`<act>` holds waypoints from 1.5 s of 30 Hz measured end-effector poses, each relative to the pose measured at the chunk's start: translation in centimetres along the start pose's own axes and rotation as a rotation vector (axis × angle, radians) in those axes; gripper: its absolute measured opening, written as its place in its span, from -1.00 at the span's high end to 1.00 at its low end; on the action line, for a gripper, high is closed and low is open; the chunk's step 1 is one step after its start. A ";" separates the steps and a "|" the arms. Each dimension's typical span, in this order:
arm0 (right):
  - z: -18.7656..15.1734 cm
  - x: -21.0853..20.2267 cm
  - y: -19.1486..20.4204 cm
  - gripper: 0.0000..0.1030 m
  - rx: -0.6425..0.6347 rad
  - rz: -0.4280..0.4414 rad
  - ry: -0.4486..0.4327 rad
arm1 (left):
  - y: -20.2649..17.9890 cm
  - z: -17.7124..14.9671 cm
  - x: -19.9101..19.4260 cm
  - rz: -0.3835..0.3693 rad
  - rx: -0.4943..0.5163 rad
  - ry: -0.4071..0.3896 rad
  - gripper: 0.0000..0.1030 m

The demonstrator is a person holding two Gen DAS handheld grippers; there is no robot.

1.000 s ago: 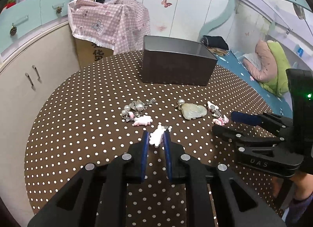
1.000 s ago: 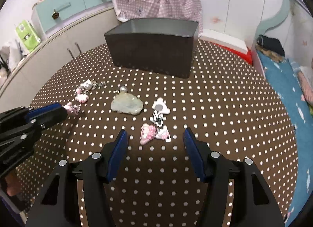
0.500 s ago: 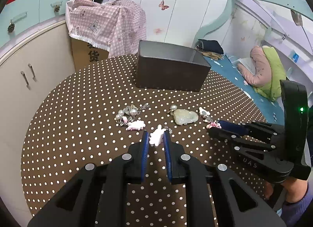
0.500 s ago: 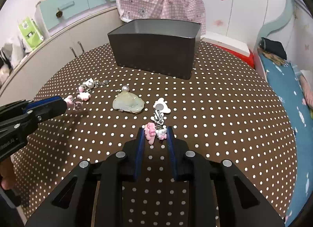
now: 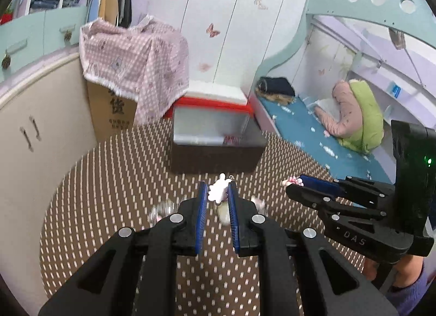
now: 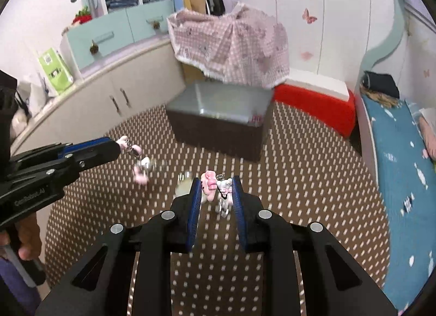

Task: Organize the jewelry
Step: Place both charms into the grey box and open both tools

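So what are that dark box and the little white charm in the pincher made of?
The dark box looks like rigid board or plastic with a matte dark-brown outside and a smooth grey lining; blur leaves it open. The white charm pinched in the left gripper seems glossy moulded plastic or resin, with a small metal ring on top.

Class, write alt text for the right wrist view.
The right claw grips a pink and white charm cluster above a brown dotted tablecloth. A dark open box sits ahead; the left claw holds another charm.

Left tool [image 5: 216,193] clamped, right tool [image 6: 217,189] clamped, both angled downward
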State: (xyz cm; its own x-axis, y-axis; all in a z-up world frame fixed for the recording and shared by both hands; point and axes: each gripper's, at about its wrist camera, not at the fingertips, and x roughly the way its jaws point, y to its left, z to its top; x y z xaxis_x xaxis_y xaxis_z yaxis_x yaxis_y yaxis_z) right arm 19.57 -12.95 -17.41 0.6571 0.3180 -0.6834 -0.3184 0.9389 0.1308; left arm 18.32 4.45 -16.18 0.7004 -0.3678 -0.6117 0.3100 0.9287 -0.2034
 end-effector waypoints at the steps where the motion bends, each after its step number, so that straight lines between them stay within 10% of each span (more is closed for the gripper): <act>1: 0.8 -0.2 -0.2 0.55 0.002 0.003 -0.014 | -0.1 0.7 -0.1 0.001 0.006 -0.010 0.73; 15: 8.0 4.6 -3.0 0.54 0.054 0.009 -0.041 | 1.1 7.8 6.6 -0.007 0.029 0.038 0.73; 45: 7.7 10.4 -3.2 0.51 0.074 0.000 0.042 | 2.9 7.1 11.3 0.014 -0.007 0.129 0.54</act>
State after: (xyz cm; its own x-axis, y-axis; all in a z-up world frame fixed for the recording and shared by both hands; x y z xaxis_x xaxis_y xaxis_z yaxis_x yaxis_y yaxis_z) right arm 32.67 -11.61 -19.41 0.6276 0.3138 -0.7125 -0.2664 0.9465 0.1822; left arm 31.67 2.63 -18.28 0.6159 -0.3458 -0.7079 0.2957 0.9343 -0.1992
